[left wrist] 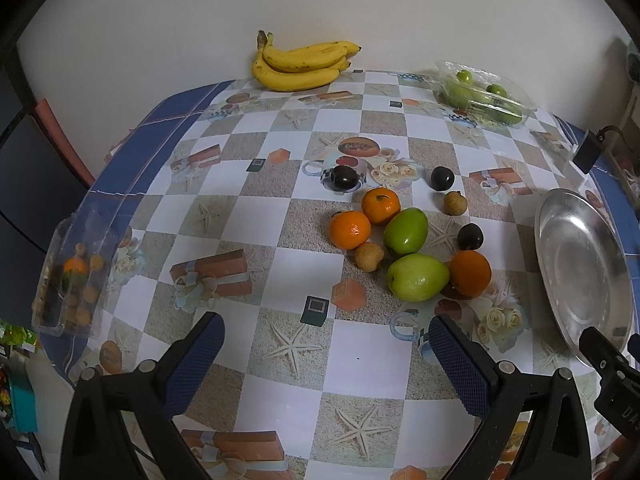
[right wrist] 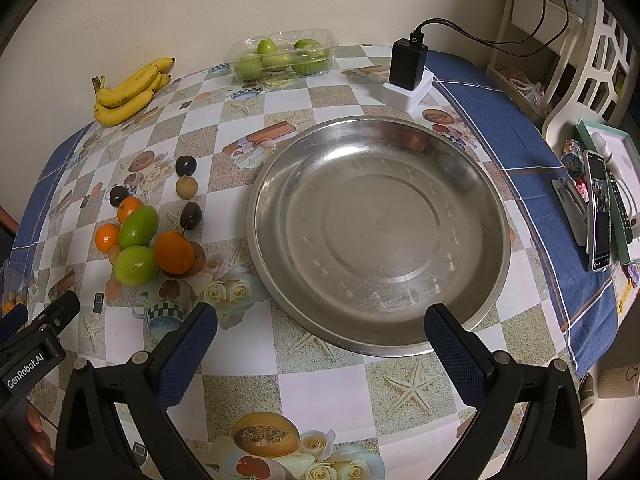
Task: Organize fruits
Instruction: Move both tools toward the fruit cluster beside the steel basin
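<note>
The left gripper [left wrist: 324,344] hovers with jaws wide apart and empty over bare checkered tablecloth [left wrist: 280,216], just short of the loose cluster of oranges, green fruits and dark plums [left wrist: 404,240]. The right gripper [right wrist: 320,332], jaws likewise spread and empty, sits at the near rim of the round empty steel tray [right wrist: 380,220]. A narrow strip of cloth separates the tray from the fruit.

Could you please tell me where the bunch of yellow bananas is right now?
The bunch of yellow bananas lies at the table's far edge against the wall, left of the clear plastic tray of green fruit in both wrist views.
</note>
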Demonstrator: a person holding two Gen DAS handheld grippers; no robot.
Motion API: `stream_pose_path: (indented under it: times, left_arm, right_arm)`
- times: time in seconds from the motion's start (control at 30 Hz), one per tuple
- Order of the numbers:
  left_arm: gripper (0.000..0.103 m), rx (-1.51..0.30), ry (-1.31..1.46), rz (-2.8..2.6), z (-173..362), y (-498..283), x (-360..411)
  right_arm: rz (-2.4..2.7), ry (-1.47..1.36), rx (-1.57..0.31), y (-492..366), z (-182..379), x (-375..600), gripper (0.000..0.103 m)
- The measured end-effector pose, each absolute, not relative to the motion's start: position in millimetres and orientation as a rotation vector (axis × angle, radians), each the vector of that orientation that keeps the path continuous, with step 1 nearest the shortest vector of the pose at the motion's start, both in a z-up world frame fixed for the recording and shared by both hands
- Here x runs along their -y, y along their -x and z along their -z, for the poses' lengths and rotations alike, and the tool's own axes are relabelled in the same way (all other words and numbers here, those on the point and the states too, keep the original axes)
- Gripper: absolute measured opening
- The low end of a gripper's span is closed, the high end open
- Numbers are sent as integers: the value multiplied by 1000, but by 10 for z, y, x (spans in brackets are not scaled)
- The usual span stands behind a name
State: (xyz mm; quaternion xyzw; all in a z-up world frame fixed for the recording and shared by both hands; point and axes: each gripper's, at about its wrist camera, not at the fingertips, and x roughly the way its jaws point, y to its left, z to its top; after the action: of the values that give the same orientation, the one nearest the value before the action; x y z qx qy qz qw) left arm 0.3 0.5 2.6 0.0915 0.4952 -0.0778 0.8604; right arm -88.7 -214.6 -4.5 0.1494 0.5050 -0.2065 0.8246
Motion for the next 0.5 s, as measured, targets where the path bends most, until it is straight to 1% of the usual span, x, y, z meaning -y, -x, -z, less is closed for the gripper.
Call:
stream_pose_path:
  times: [0.23, 0.5]
  left_arm:
    - [103, -1026, -171, 165, -47, -36, -41]
    - [103, -971, -131, 142, -115, -204, -104]
  right_arm:
    - [431, -317, -1068, 896, 27, 2134, 103]
    - [330, -341, -1015, 765, -51, 2046, 103]
